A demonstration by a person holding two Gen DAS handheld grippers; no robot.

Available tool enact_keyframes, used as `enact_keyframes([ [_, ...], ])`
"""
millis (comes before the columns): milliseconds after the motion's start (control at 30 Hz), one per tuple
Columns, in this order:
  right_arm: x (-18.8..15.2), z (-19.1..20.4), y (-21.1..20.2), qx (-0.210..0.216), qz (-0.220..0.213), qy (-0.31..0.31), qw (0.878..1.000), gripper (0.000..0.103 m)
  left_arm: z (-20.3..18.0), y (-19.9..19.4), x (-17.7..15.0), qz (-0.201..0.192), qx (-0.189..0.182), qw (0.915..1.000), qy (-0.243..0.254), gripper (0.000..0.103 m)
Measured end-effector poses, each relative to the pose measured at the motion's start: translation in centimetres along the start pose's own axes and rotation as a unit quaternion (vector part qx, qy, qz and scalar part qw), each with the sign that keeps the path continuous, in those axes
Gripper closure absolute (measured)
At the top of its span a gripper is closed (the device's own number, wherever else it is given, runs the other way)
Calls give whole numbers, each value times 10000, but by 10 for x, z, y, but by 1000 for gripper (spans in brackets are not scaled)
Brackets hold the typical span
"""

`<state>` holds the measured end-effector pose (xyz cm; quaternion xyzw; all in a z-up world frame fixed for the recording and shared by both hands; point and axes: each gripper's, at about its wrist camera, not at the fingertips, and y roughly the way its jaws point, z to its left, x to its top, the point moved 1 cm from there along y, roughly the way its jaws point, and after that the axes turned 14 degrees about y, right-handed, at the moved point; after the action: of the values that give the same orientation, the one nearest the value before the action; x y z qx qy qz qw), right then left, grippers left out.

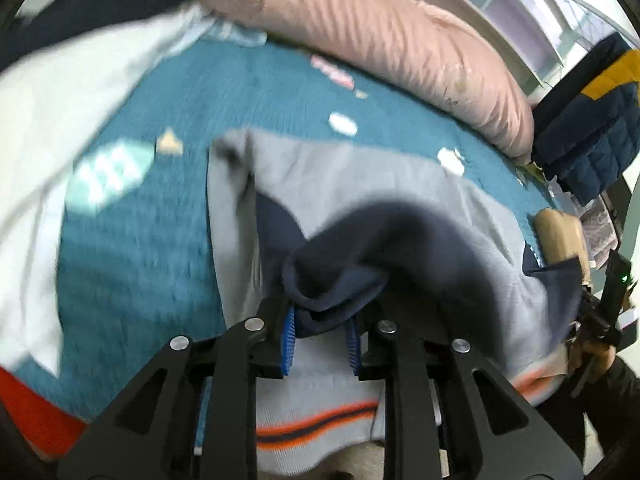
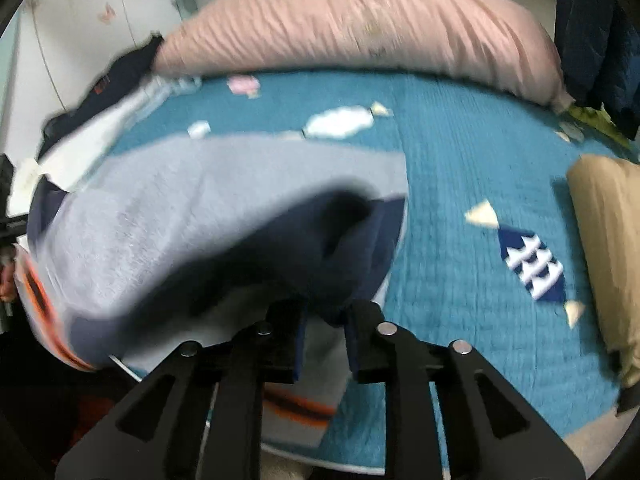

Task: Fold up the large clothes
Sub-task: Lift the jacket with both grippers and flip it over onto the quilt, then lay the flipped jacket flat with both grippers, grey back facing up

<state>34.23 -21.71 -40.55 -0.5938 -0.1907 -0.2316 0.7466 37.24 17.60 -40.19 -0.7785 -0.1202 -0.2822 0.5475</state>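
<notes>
A grey sweater [image 1: 340, 176] with navy parts and an orange-navy striped hem [image 1: 316, 428] lies on a teal bedspread [image 1: 152, 248]. My left gripper [image 1: 322, 334] is shut on a navy fold of the sweater [image 1: 332, 276] and holds it above the grey body. In the right wrist view the same sweater [image 2: 168, 208] is spread at the left, and my right gripper [image 2: 324, 336] is shut on another navy fold [image 2: 332, 256]. The right gripper also shows at the far right of the left wrist view [image 1: 604, 312].
A pink duvet [image 1: 384, 32] lies along the back of the bed [image 2: 360, 28]. A white garment [image 1: 52, 128] lies at the left. A navy quilted jacket [image 1: 588, 128] hangs at the right. A beige cushion [image 2: 608, 248] sits at the bed's right edge.
</notes>
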Motion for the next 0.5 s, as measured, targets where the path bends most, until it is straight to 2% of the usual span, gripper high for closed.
enact_keyframes([
  [67, 0, 4, -5, -169, -17, -50, 9998, 78, -7, -1, -12, 136, 54, 9999, 40, 79],
  [167, -3, 5, -4, -609, 395, -165, 9972, 78, -18, -13, -18, 185, 195, 9996, 58, 78],
  [233, -7, 4, -12, -636, 563, -33, 9964, 77, -23, -23, -18, 235, 286, 9993, 43, 78],
  [267, -10, 3, -17, -652, 646, 24, 9958, 76, -25, -29, -19, 264, 411, 9988, 74, 71],
  [300, -13, 4, -25, -640, 616, 58, 9960, 74, -24, -34, -19, 345, 705, 9969, 50, 45],
  [333, -17, 3, -30, -663, 598, 75, 9960, 64, -21, -38, -19, 437, 1015, 9939, -26, 31],
  [367, -18, 3, -35, -744, 630, 128, 9951, 60, -16, -41, -21, 499, 1257, 9907, -119, 23],
  [400, -19, 2, -38, -811, 634, 205, 9945, 58, -6, -49, -25, 495, 1472, 9873, -344, 23],
  [500, -18, 5, -54, -951, 606, 286, 9932, 58, 11, -60, -30, 413, 1490, 9840, -881, 23],
])
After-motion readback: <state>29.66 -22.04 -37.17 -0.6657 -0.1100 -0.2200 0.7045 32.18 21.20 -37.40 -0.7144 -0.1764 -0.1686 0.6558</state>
